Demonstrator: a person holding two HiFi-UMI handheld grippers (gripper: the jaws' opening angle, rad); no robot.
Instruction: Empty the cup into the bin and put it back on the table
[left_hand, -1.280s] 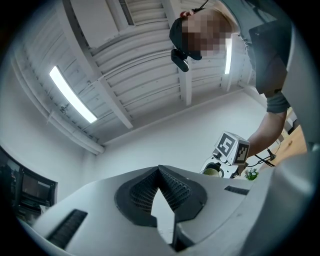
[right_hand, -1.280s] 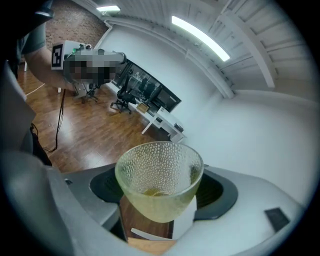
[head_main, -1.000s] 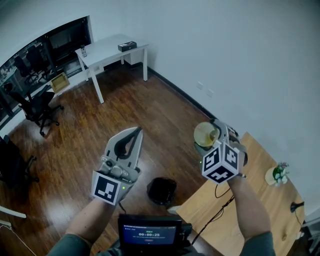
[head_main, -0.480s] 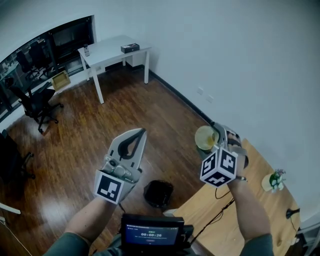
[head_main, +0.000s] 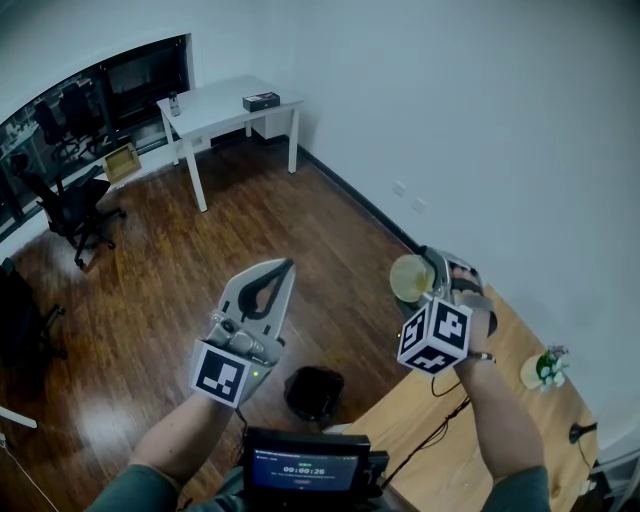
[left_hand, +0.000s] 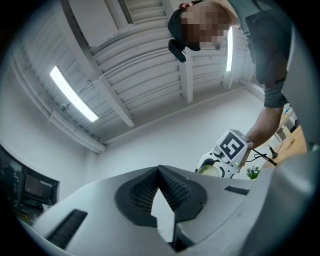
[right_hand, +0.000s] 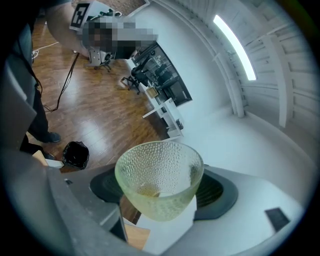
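Note:
A pale yellow-green dimpled glass cup (head_main: 408, 274) sits between the jaws of my right gripper (head_main: 418, 281), which is shut on it. The cup is held in the air over the floor, just off the near corner of the wooden table (head_main: 480, 440). In the right gripper view the cup (right_hand: 160, 170) is tilted towards the camera, with a small brownish bit in its bottom. The black bin (head_main: 314, 392) stands on the floor below, between my two arms. My left gripper (head_main: 281, 267) points up and away, shut and empty, left of the bin.
A white desk (head_main: 225, 105) and a black office chair (head_main: 70, 215) stand far off on the dark wood floor. The table carries a small potted plant (head_main: 545, 368) and a black cable (head_main: 440, 430). A wall runs along the right.
My right gripper has rolled a little with the cup still in it. The left gripper has kept its place.

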